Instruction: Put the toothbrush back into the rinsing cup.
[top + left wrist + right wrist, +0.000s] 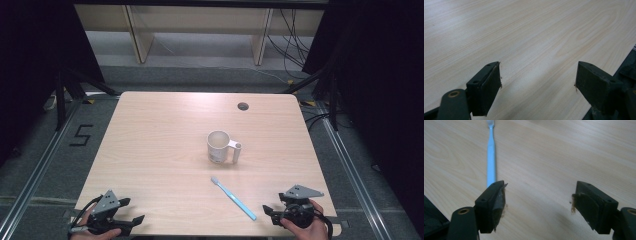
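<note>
Toothbrush [233, 198] lies flat on the table [150, 145], its pale blue handle running from the bristle head near the table's middle toward the near right, where its tail ends just left of my right gripper [276, 212]. In the right gripper view the handle [491, 160] runs away from my left jaw, not between the two. Those jaws stand wide apart and hold nothing.

Risk one, as I judge it: if I close from here, one jaw would catch the handle's end from the side and skid it across the smooth wood rather than pinch it. I would need to shift sideways first so the handle sits in the gap.

Risk two: the handle is thin and lies flush on the table, so a shallow approach may let the pads slide over it, and a steep one may jam them into the wood.

Farther off, the white mug [219, 147] stands upright beyond the bristle end, handle to the right; a pushed toothbrush could knock into it.

My left gripper [129, 214] rests at the near left corner, jaws also wide and empty, well apart from both things.
</note>
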